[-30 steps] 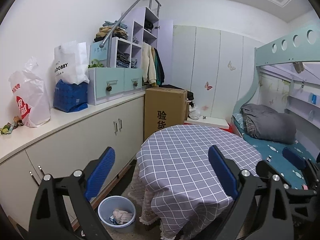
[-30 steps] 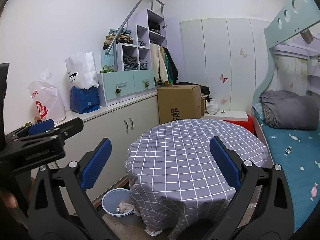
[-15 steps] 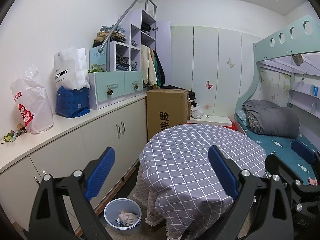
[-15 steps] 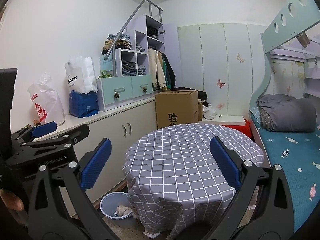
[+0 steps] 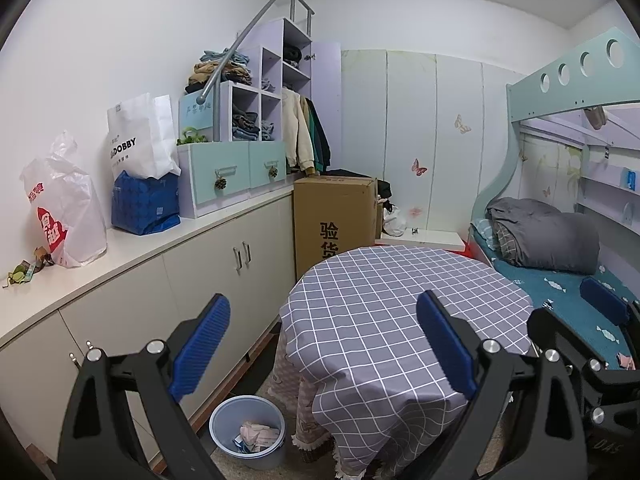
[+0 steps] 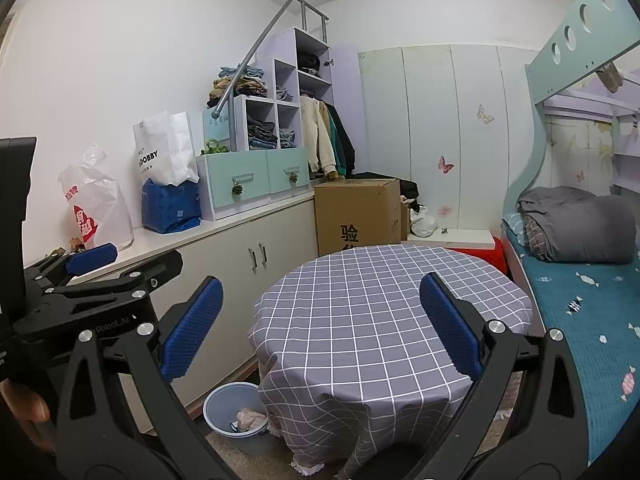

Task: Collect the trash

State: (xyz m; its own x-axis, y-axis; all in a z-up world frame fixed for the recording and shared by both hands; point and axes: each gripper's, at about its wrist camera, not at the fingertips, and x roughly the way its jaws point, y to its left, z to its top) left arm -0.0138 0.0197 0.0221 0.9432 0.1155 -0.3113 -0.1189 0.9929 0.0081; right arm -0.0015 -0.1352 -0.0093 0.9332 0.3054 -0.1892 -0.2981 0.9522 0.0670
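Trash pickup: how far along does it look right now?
Barely started. The blue bin beside the round table already holds crumpled paper. Nothing is in hand: left tongs and right tongs are open and empty. Scraps on the counter remain.

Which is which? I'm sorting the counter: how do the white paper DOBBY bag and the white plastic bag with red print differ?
The white paper DOBBY bag is stiff and flat-sided with black lettering; the white plastic bag with red print is crinkled, translucent and bulging. The paper bag stands on a blue bag; the plastic bag sits directly on the white countertop, nearer the camera. Both are upright against the wall.
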